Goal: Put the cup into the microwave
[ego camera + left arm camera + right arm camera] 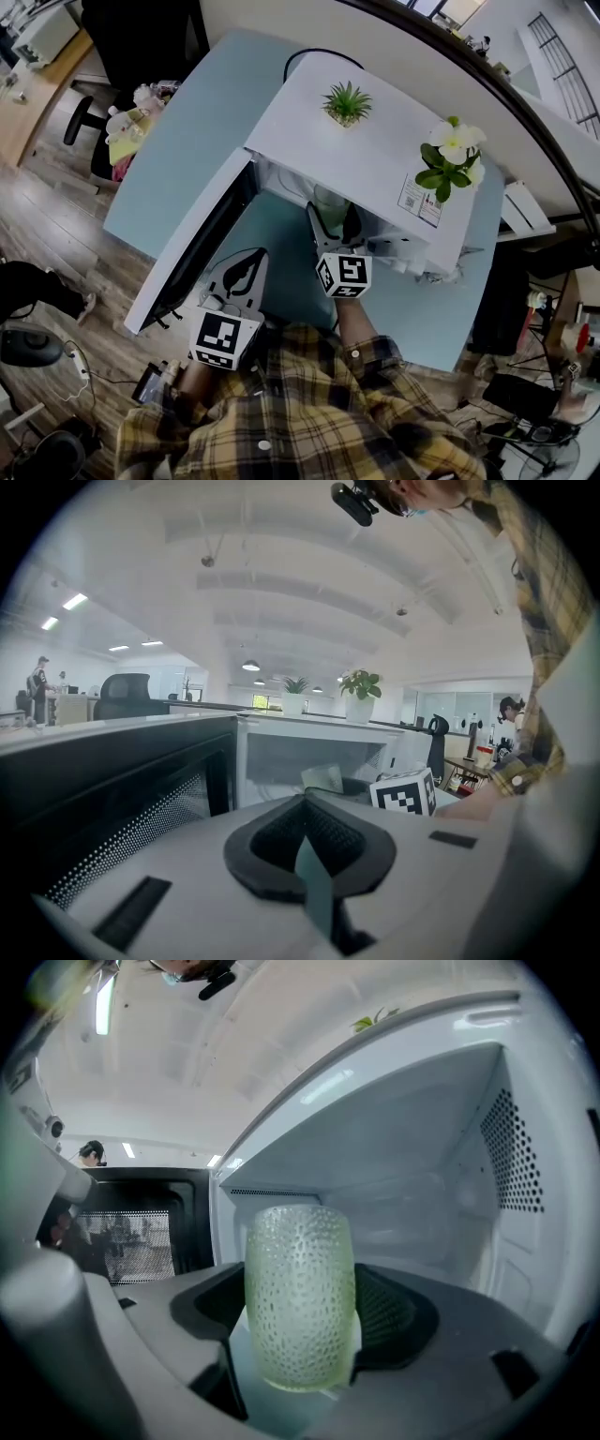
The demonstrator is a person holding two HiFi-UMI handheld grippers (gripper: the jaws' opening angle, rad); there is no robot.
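My right gripper (pixel 302 1349) clamps the cup (pixel 300 1279) upright, long axis vertical, inside the microwave (pixel 441 1138) mouth; the cavity floor lies just below; my left gripper (pixel 309 850), jaws together and empty, hangs farther back beside the open door (pixel 122 789).

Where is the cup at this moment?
In the right gripper view the cup stands upright, clamped in the right gripper, at the mouth of the open microwave. The microwave's door is swung out to its left.

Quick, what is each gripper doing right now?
Left gripper: closed, holding nothing.
Right gripper: closed on the cup, inside the microwave.
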